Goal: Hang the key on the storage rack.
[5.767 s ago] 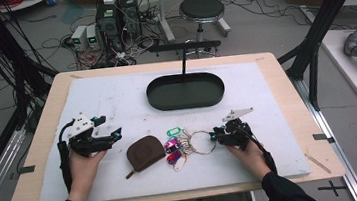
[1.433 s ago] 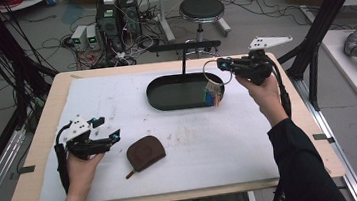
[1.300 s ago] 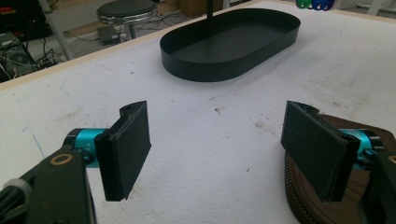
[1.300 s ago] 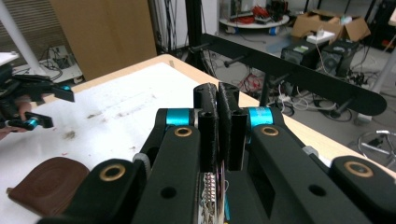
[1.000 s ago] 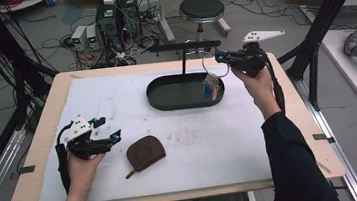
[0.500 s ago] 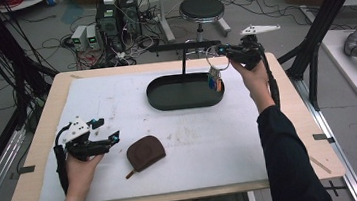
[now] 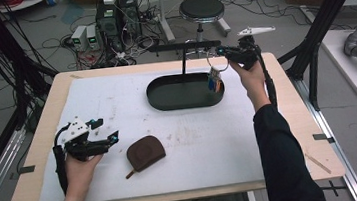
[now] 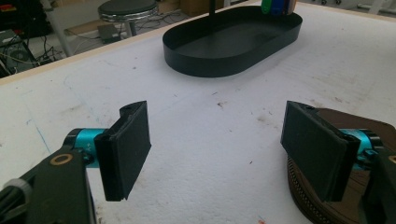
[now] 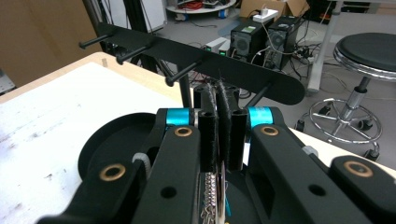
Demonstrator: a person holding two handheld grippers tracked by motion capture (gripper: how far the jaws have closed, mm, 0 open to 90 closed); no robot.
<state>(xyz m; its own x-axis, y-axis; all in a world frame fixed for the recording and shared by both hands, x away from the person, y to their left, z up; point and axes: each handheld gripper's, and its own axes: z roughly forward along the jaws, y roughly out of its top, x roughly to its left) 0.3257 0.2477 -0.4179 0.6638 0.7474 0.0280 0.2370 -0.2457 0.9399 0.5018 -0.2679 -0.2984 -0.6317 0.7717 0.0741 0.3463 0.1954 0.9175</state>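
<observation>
- Cables, computer boxes and a round stool (image 7: 201,8) sit on the floor past the far edge of the tabletop (image 7: 319,116); a white mat (image 7: 194,129) covers most of the wood.
- We see a black oval tray (image 7: 176,96) on the mat near the far edge, roughly centred; a post rises from its far side and carries a black peg bar (image 9: 196,60).
- Our right gripper (image 7: 221,51) is raised above the tray's right end, near the far right corner of the tabletop.
- Its jaws are closed tight on a key ring (image 7: 211,62); in the right gripper view the pads meet with the ring and a short chain pinched between them.
- Coloured key tags (image 7: 215,82) hang from the ring down to the right end of the tray; we can't tell whether they touch its floor.
- In the right gripper view the peg bar lies just ahead of the closed jaws, not touching.
- Our left gripper (image 7: 106,129) is near the left part of the near edge, low over the mat, jaws wide apart with nothing between them.
- A brown pouch (image 7: 144,153) lies on the mat just right of the left gripper; in the left gripper view it sits beside and partly behind one jaw, with contact unclear.
- The pouch and tray are well apart.
</observation>
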